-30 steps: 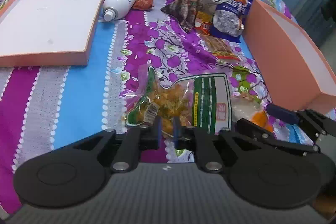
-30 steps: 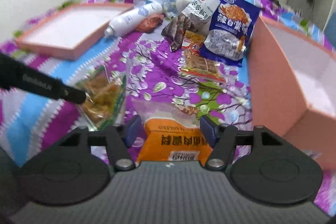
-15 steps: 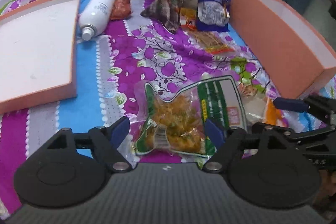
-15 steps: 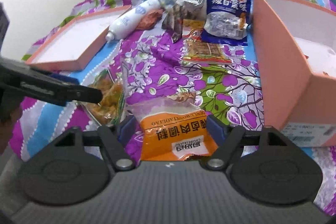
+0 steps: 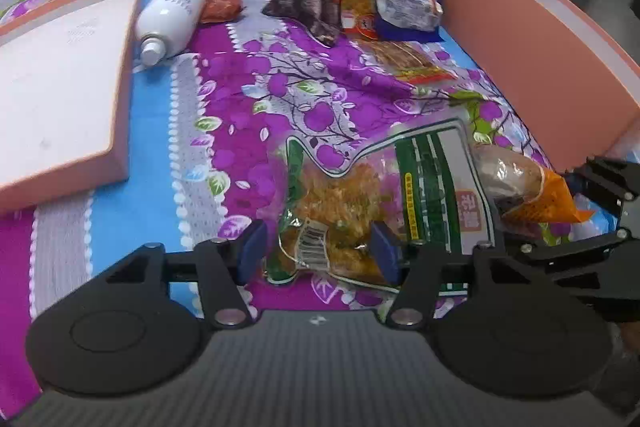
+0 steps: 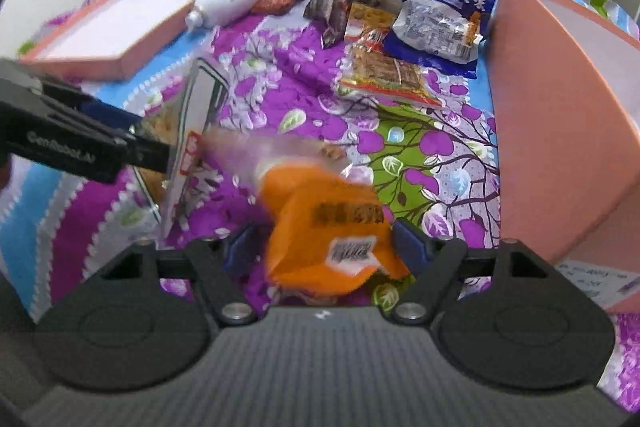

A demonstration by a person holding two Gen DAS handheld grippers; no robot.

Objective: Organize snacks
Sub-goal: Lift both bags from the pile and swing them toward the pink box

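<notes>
**Both snack packets between closing jaws; grips not yet secure**

The green-and-clear snack packet (image 5: 376, 203) lies flat on the bedspread (image 5: 256, 99), its long axis running across the left wrist view, barcode end toward the left hand-held gripper (image 5: 316, 253). That gripper's jaws have just been closing and now straddle the barcode end; the right pad appears to touch the film, the left stands just clear, so no pinch is confirmed. Risk: thin slack film may slide out or fold as the jaws meet. The orange snack packet (image 6: 332, 231), blurred, sits tilted with its printed end toward the right hand-held gripper (image 6: 324, 247), whose jaws have also just been closing around it, with gaps visible. Risk: the two packets overlap, so lifting one may drag the other. The pink box (image 6: 560, 131) stands just beside.
</notes>
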